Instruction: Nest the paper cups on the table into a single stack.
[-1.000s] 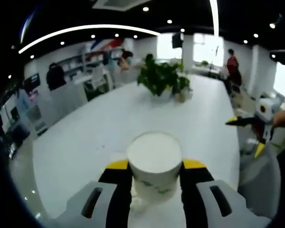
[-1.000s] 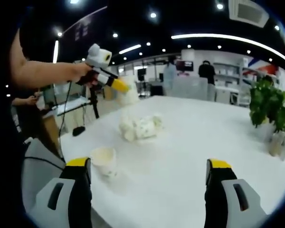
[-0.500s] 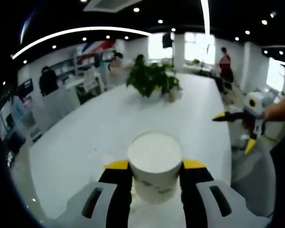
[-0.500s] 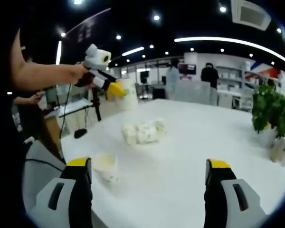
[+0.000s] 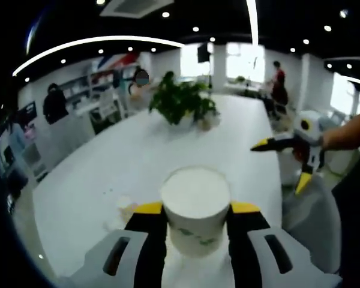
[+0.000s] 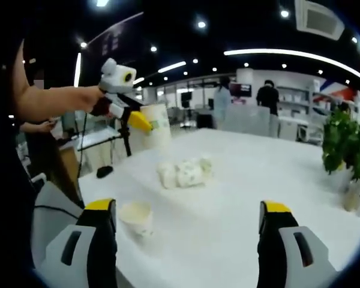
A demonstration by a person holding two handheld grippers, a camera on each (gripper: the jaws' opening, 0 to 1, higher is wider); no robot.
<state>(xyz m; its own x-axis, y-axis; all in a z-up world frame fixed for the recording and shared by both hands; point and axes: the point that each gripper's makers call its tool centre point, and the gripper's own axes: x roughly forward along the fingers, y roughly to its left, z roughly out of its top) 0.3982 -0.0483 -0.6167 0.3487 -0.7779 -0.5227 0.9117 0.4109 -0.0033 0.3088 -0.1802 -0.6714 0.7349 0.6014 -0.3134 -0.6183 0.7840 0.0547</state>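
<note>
Room: open office with ceiling strip lights, desks and people at the back in both views.
Table (image 6: pixel 240 198): white, wide, running from the lower frame up to mid-frame; also in the left gripper view (image 5: pixel 108 174).
Plant (image 5: pixel 181 102): potted, upper centre of the left gripper view; at the right edge of the right gripper view (image 6: pixel 345 150).
Left gripper (image 5: pixel 195 209): yellow-tipped jaws clenched on a cup, lower centre; in the right gripper view it sits upper left (image 6: pixel 132 117), held by a hand (image 6: pixel 87 99).
Held cup (image 5: pixel 195 204): white paper, printed pattern on its side, its long axis pointing out along the jaws, round end facing the camera; in the right gripper view (image 6: pixel 156 123) it stands roughly upright above the table.
Right gripper (image 6: pixel 189 210): jaws spread wide, released, nothing between them; seen at the right of the left gripper view (image 5: pixel 288 159).
Lying cups (image 6: pixel 185 173): mid-frame, on their sides, long axis across the frame.
Standing cup (image 6: pixel 137 218): lower left, upright, mouth up, just beside the right gripper's left jaw in the frame.
</note>
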